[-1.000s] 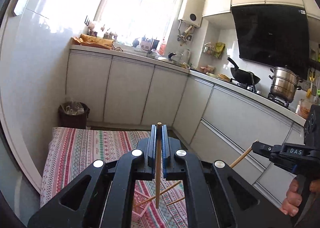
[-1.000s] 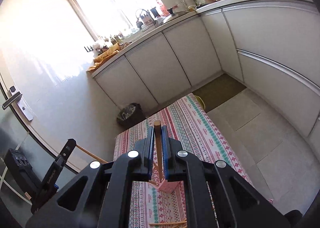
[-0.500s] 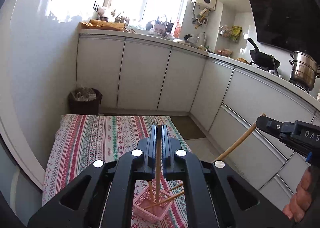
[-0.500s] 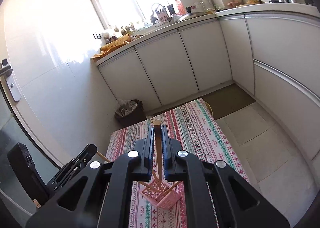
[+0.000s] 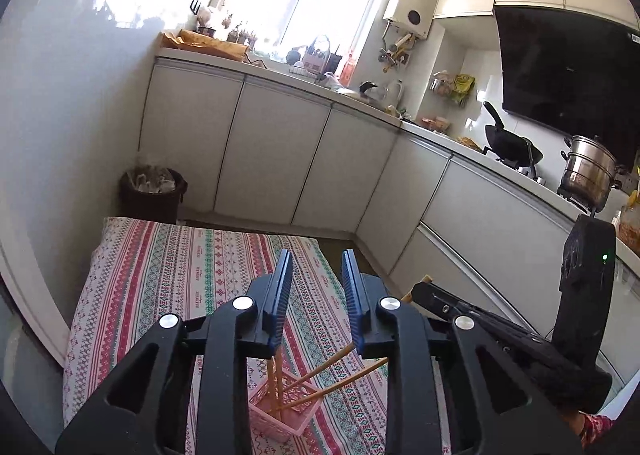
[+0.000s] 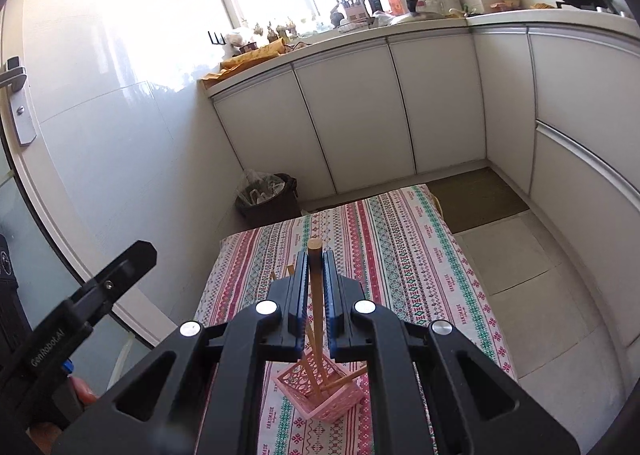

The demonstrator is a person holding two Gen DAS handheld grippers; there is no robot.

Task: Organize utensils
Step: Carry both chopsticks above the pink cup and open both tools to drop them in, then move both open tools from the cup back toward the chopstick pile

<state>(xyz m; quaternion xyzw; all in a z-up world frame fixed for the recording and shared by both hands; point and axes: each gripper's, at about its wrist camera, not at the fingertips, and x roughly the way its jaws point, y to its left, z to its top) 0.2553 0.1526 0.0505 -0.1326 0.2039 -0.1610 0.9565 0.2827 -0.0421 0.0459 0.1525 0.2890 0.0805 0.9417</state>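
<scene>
Pinching 1 chopstick upright in my right gripper, its tip inside the pink basket directly below, I have my left gripper just opening, nothing between its jaws, above the same basket.

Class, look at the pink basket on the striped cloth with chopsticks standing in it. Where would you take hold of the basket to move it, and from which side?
Probably grip one upper wall of the basket from above, at a corner clear of the chopsticks; its open top and thin lattice walls suit a pinch.
</scene>
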